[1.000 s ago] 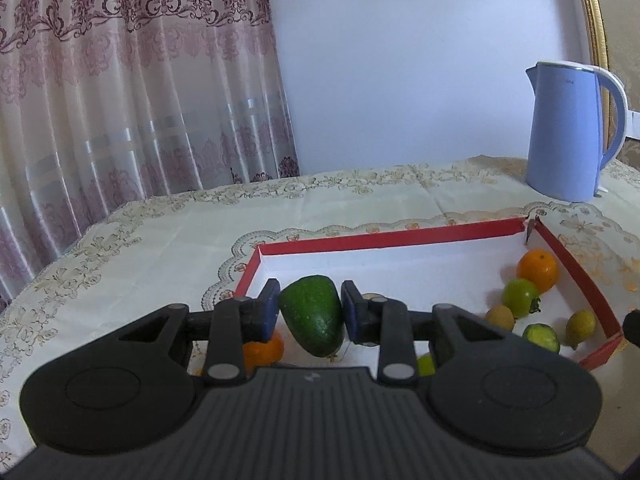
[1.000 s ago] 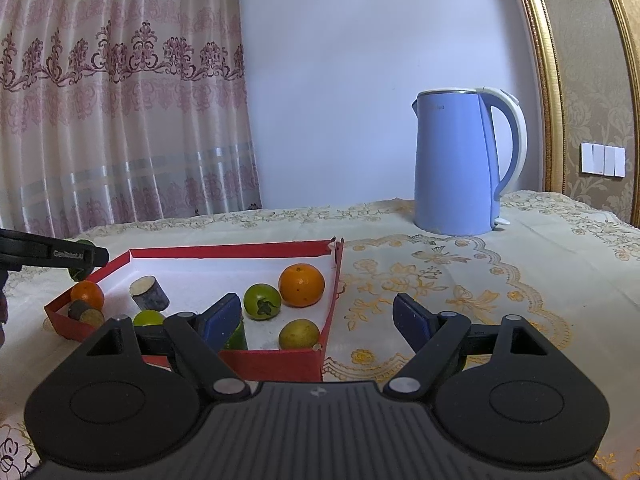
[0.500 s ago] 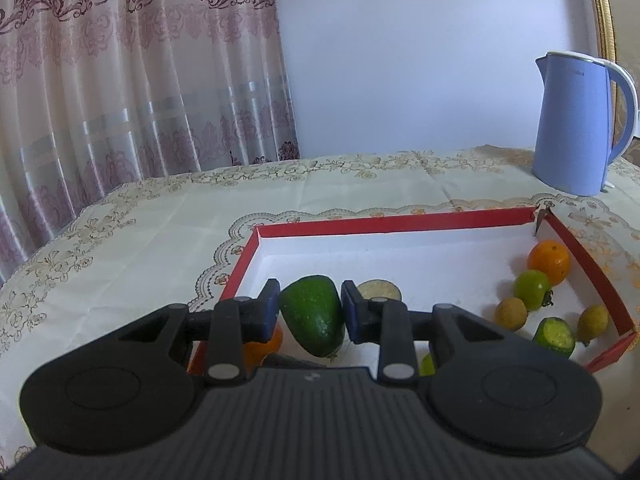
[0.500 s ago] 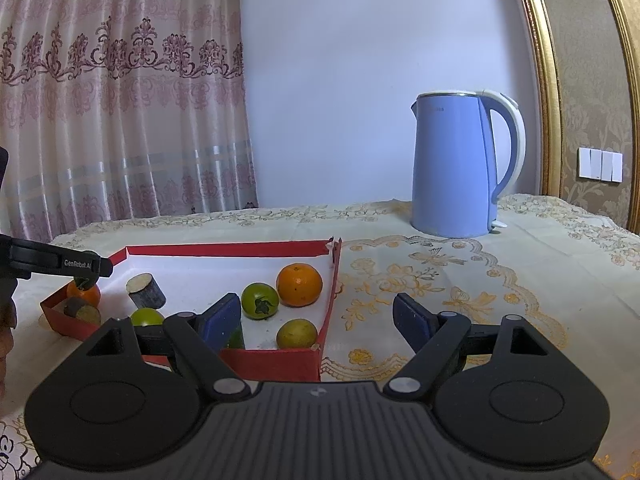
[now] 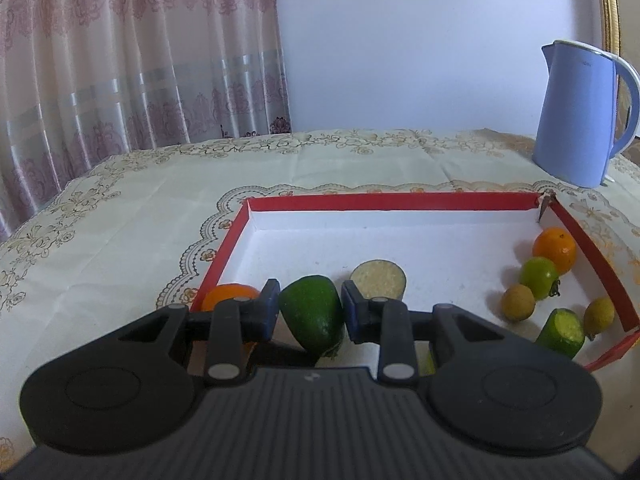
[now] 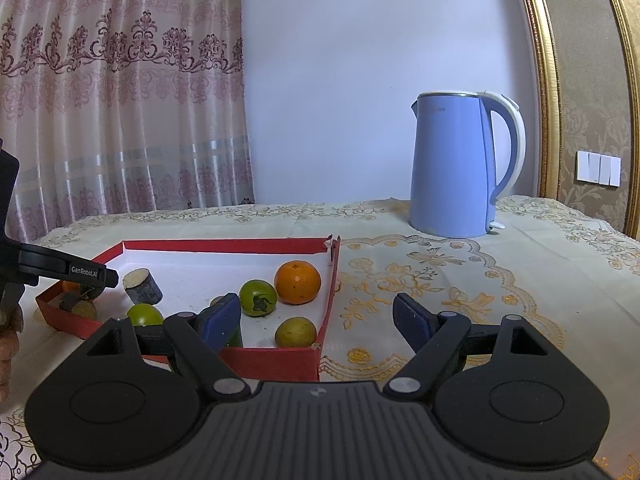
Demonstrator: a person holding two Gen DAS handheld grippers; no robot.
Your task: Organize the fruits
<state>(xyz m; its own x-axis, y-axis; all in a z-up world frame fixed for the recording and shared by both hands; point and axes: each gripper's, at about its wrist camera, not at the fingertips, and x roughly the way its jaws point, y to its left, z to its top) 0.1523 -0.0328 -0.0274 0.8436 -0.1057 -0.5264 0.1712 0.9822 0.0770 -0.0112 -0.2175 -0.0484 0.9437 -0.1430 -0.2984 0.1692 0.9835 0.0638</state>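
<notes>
My left gripper (image 5: 309, 312) is shut on a green avocado (image 5: 312, 314), held low over the near left part of the red-rimmed white tray (image 5: 384, 201). In the tray lie an orange (image 5: 554, 249), a green tomato (image 5: 539, 277), two small yellow-brown fruits (image 5: 518, 303), a cut green piece (image 5: 561, 332), a cut grey-skinned stub (image 5: 379, 280) and another orange (image 5: 228, 295) by the left rim. My right gripper (image 6: 316, 318) is open and empty over the tray's (image 6: 224, 245) near right corner. The left gripper (image 6: 60, 270) shows at the left of the right wrist view.
A blue electric kettle (image 6: 456, 164) stands on the patterned tablecloth behind and to the right of the tray; it also shows in the left wrist view (image 5: 576, 114). Curtains hang behind the table on the left. A gold frame edge runs up the right wall.
My left gripper with the avocado has lowered and shifted over the tray, so the tray looks closer and fuller in view. The right gripper has barely moved and stays open.
</notes>
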